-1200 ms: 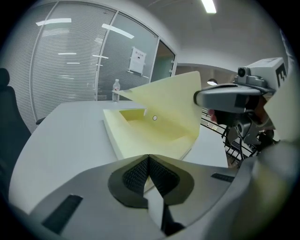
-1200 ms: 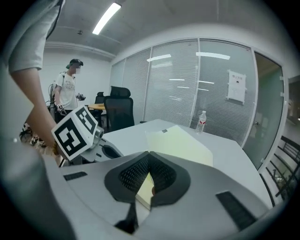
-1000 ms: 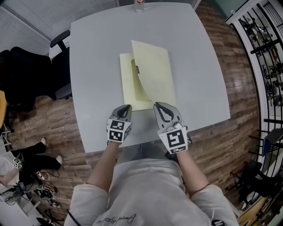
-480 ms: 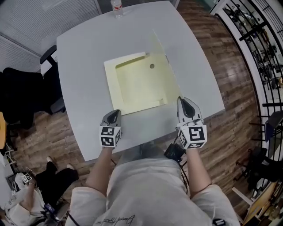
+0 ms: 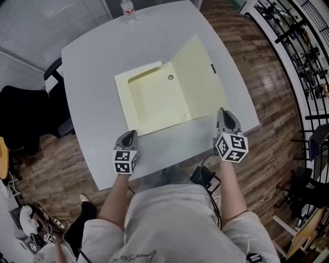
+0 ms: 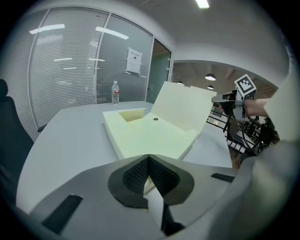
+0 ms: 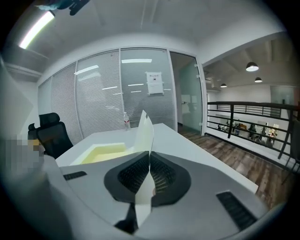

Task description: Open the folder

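A pale yellow folder [image 5: 151, 100] lies open on the grey table [image 5: 95, 56]. Its cover [image 5: 198, 82] is swung over to the right and still stands off the table. My right gripper [image 5: 222, 113] is shut on the cover's near right corner; in the right gripper view the cover [image 7: 144, 129] runs edge-on out of the pressed pads [image 7: 161, 174] of that gripper [image 7: 150, 154]. My left gripper [image 5: 129, 135] is shut on the near left corner of the folder's base. In the left gripper view the base [image 6: 145, 136] reaches into the closed jaws of the left gripper [image 6: 148, 158], and the cover [image 6: 183, 110] rises at the right.
A water bottle [image 5: 126, 9] stands at the table's far edge. A black office chair [image 5: 31, 110] is at the left, and a black railing [image 5: 303, 51] runs along the right over wood floor. Another person [image 5: 41, 231] is low at the bottom left.
My right gripper has carried the cover's corner to the right, and the cover has swung from nearly closed, through upright, to leaning open on the right. The left gripper kept its hold.
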`<action>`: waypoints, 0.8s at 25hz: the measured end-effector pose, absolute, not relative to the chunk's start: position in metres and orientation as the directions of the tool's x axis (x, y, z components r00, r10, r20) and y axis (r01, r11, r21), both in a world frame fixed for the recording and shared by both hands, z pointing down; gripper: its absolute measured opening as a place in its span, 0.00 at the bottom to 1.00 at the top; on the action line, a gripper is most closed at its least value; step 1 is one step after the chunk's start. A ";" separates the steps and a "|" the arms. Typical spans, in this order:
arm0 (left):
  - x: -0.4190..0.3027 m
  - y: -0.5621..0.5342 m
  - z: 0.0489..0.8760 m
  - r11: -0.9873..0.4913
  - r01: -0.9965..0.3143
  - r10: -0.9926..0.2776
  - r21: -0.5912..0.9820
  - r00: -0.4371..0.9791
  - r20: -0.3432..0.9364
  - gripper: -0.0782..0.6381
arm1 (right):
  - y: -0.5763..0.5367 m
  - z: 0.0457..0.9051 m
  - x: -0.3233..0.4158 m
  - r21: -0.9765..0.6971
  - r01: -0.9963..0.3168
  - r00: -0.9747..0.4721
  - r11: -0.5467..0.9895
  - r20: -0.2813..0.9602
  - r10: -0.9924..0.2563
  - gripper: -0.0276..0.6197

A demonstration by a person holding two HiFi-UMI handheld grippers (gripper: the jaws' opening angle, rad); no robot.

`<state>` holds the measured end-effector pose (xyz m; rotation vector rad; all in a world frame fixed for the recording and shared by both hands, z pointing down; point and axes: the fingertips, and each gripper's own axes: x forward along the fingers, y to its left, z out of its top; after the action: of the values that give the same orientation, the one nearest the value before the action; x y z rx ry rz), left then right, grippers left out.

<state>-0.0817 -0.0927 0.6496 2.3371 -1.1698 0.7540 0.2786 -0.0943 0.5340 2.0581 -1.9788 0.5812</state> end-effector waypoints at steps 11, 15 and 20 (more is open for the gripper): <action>-0.088 -0.098 0.650 -0.567 -0.815 -0.584 0.121 0.501 0.638 0.12 | -0.092 0.600 0.342 -0.220 -0.938 0.108 -0.268 0.550 -0.828 0.08; -0.096 -0.103 0.651 -0.586 -0.806 -0.583 0.082 0.490 0.648 0.12 | -0.081 0.626 0.349 -0.237 -0.914 0.121 -0.328 0.614 -0.780 0.08; -0.104 -0.111 0.651 -0.577 -0.814 -0.589 0.068 0.473 0.656 0.12 | -0.064 0.662 0.355 -0.240 -0.890 0.131 -0.388 0.679 -0.722 0.09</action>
<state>-0.1036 -0.1113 0.6507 2.3533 -1.1780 0.8348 0.3554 -0.0644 0.6617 2.1837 -1.5912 1.1014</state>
